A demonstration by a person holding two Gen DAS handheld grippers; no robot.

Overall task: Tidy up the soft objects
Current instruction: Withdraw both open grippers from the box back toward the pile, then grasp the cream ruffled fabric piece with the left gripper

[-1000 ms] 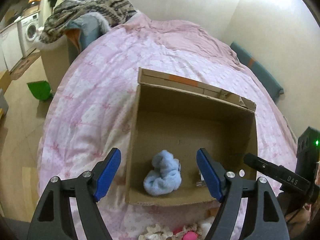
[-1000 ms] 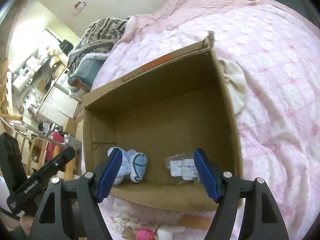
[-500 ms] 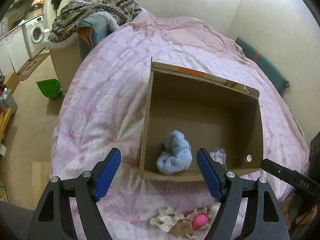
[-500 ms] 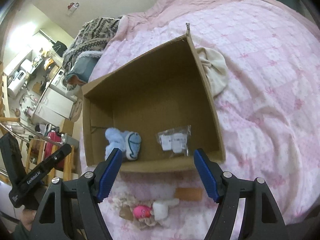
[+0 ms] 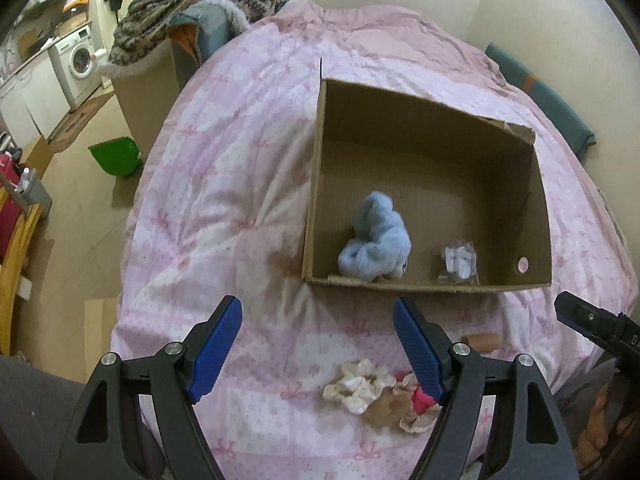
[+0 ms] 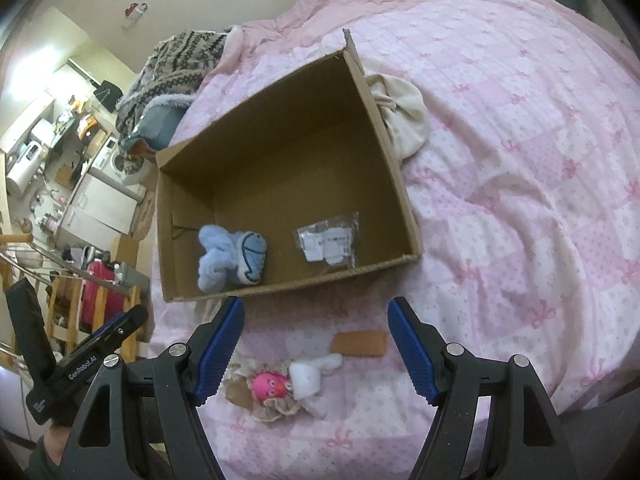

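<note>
An open cardboard box (image 5: 320,168) (image 6: 384,128) sits on the pink bed. Inside it lie a light blue plush toy (image 5: 376,240) (image 6: 232,258) and a small clear plastic packet (image 5: 459,260) (image 6: 328,240). In front of the box, on the quilt, rests a doll with a pink face and cream frills (image 6: 276,390) (image 5: 372,388), with a brown cardboard tube (image 6: 360,343) (image 5: 482,341) beside it. My left gripper (image 5: 318,334) hovers open above the quilt just short of the box, nothing between its fingers. My right gripper (image 6: 316,332) is open too, above the doll and the tube.
A cream cloth (image 6: 402,120) lies against the box's right side. A patterned blanket (image 5: 200,0) is piled at the bed's far left corner. A green bin (image 5: 116,156) stands on the floor. The other gripper's black body (image 6: 80,360) shows at the left edge.
Both grippers have drawn back from over the box toward the bed's near edge. The doll and the tube have come into view beneath them. The jaws stay as wide as before.
</note>
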